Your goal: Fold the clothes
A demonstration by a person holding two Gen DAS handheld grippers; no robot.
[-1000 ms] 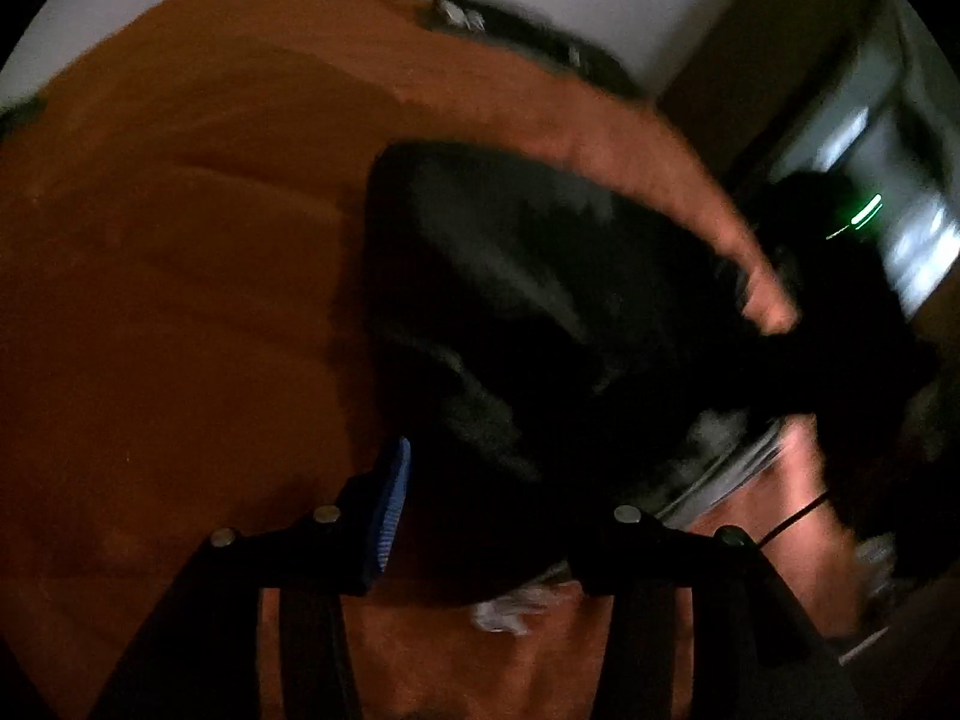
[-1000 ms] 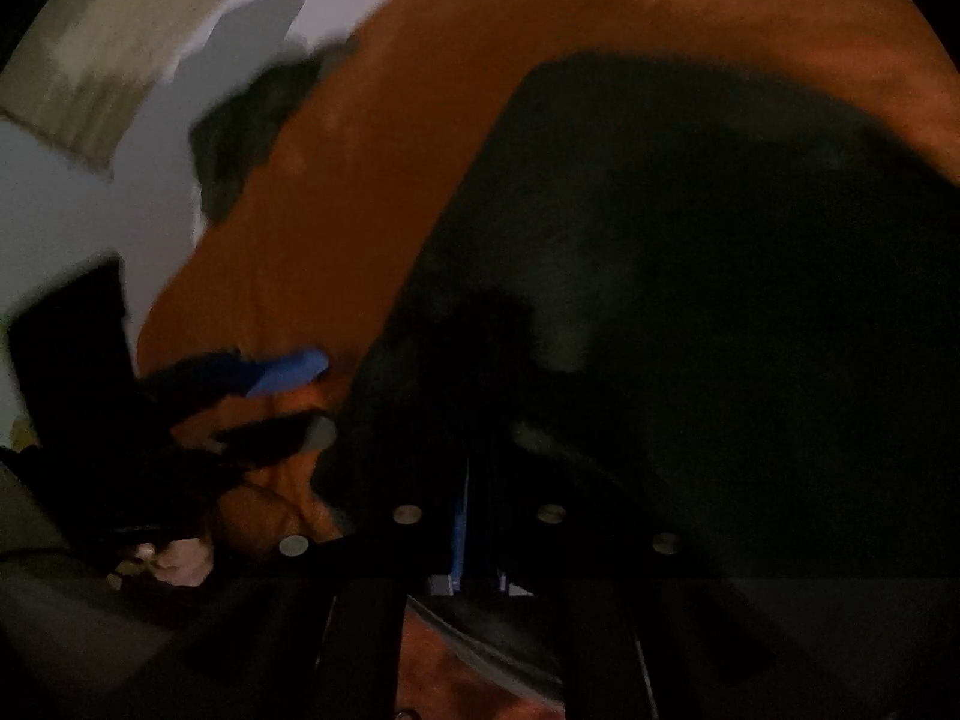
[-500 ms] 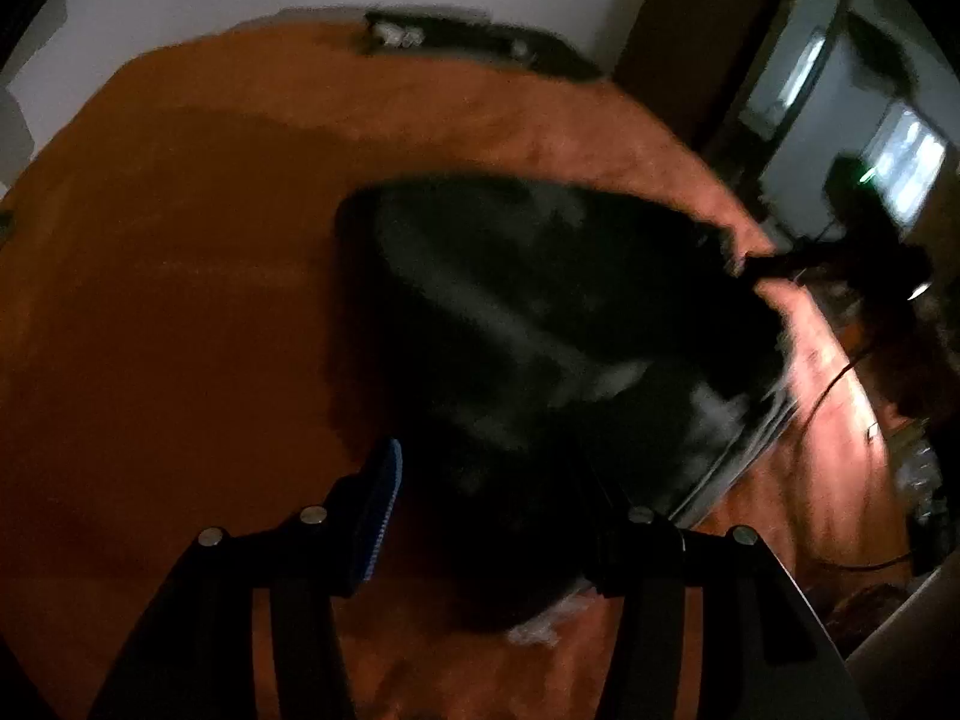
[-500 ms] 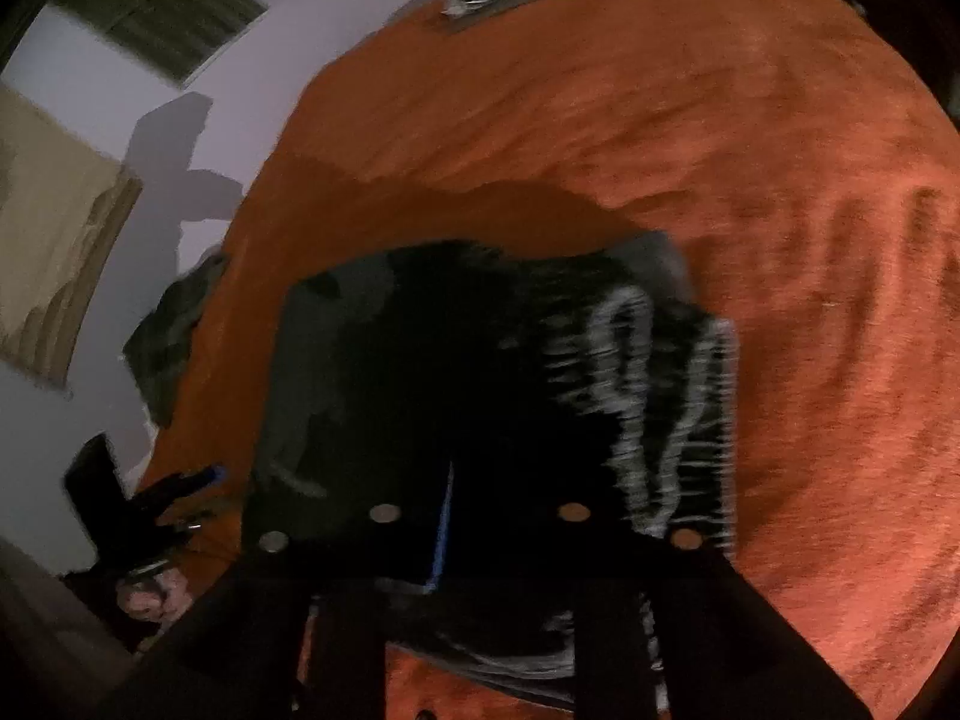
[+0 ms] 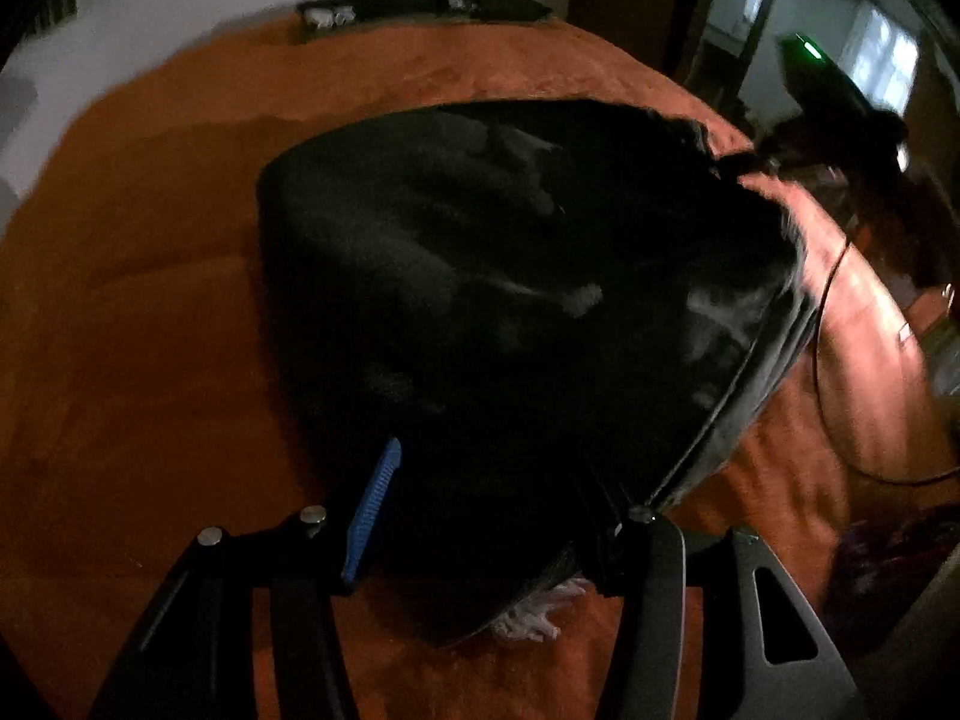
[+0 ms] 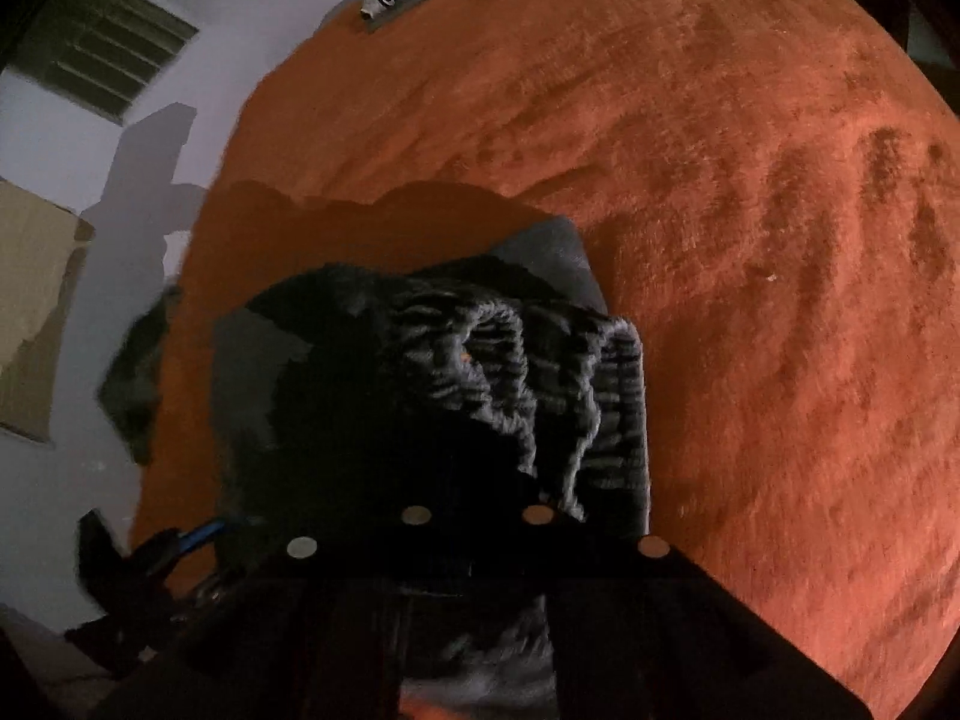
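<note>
A black garment (image 5: pixel 510 300) lies bunched on the orange blanket (image 5: pixel 150 300). My left gripper (image 5: pixel 489 510) stands over its near corner. The blue-padded finger (image 5: pixel 372 498) is on the left and the dark finger (image 5: pixel 606 528) on the right, with cloth and a white tag between them and no visible squeeze. In the right wrist view the grey ribbed knit edge of the garment (image 6: pixel 540 372) rises in folds to my right gripper (image 6: pixel 474 504). Its jaws are closing on that cloth and the fingertips are lost in the dark. The left gripper (image 6: pixel 180 540) shows at the lower left.
The orange blanket (image 6: pixel 750 240) stretches wide to the right of the garment. A dark strip with small white items (image 5: pixel 420 0) lies along the bed's far edge by the wall. A thin cable (image 5: pixel 840 360) runs over the right side. Another dark cloth (image 6: pixel 135 384) hangs at the left edge.
My right gripper has swung across the bed with the garment's edge, and the cloth now lies folded over itself. My left gripper has stayed at the near corner, its jaws slightly wider.
</note>
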